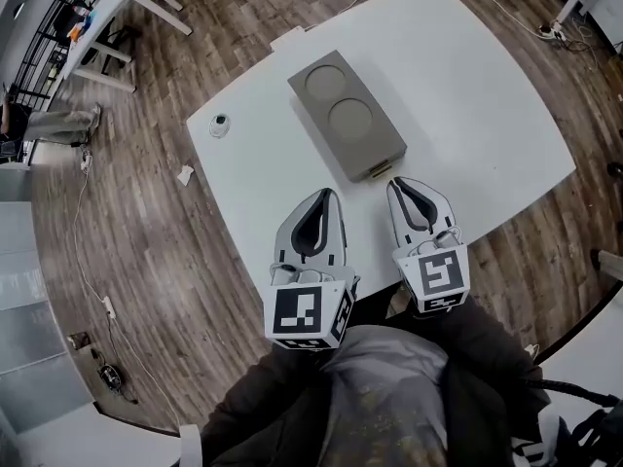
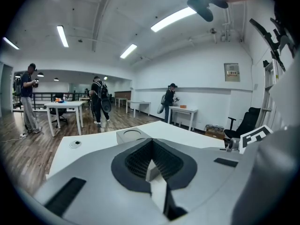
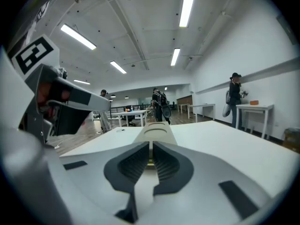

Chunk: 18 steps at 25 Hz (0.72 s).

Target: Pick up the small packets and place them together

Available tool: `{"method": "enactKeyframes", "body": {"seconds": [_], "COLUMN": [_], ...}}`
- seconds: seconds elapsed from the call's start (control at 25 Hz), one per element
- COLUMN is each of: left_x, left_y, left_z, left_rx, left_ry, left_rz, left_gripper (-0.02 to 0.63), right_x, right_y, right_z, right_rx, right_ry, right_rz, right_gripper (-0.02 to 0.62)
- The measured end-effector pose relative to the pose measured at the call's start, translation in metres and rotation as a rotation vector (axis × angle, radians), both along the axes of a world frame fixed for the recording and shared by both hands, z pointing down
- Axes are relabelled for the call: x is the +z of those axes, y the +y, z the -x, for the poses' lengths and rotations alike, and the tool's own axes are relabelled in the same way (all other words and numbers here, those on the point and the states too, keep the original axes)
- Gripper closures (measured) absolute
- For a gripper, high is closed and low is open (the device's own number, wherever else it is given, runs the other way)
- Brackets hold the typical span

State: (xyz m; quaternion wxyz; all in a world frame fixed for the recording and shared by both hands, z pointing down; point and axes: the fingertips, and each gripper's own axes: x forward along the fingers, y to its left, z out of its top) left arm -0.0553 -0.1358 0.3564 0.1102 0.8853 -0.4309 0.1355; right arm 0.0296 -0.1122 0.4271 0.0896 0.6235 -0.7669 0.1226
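No loose small packet shows in any view. A grey box (image 1: pixel 346 115) with two round recesses lies in the middle of the white table (image 1: pixel 487 105); a yellowish bit (image 1: pixel 380 171) shows at its near end. My left gripper (image 1: pixel 319 195) hangs over the table's near edge, left of the box's near end, jaws together and empty. My right gripper (image 1: pixel 397 183) points at the box's near end, also shut with nothing held. In the right gripper view the box (image 3: pixel 157 130) lies straight ahead of the closed jaws. The left gripper view has the box (image 2: pixel 132 135) just beyond the jaws.
A small round disc (image 1: pixel 220 124) sits near the table's left corner, and a white card (image 1: pixel 287 37) lies at the far edge. Several people (image 2: pixel 99 100) stand among other tables in the room. An office chair (image 2: pixel 246 121) stands by the right wall.
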Motion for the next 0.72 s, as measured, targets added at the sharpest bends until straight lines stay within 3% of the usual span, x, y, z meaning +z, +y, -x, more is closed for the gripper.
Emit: {"method": "enactKeyframes", "body": {"seconds": [0.24,0.72], "left_x": [0.003,0.002], "left_y": [0.001,-0.011], "left_z": [0.003,0.025], "left_rx": [-0.004,-0.044], "left_ry": [0.001,0.006], "left_rz": [0.013,0.018], "left_gripper": [0.603,0.603], "right_x": [0.016,0.041], "right_y": [-0.006,-0.024], "right_z": [0.0,0.012], "right_rx": [0.012,0.0], "right_ry": [0.021,0.074], "right_rz": [0.077,0.21], "right_gripper": [0.447,0.427]}}
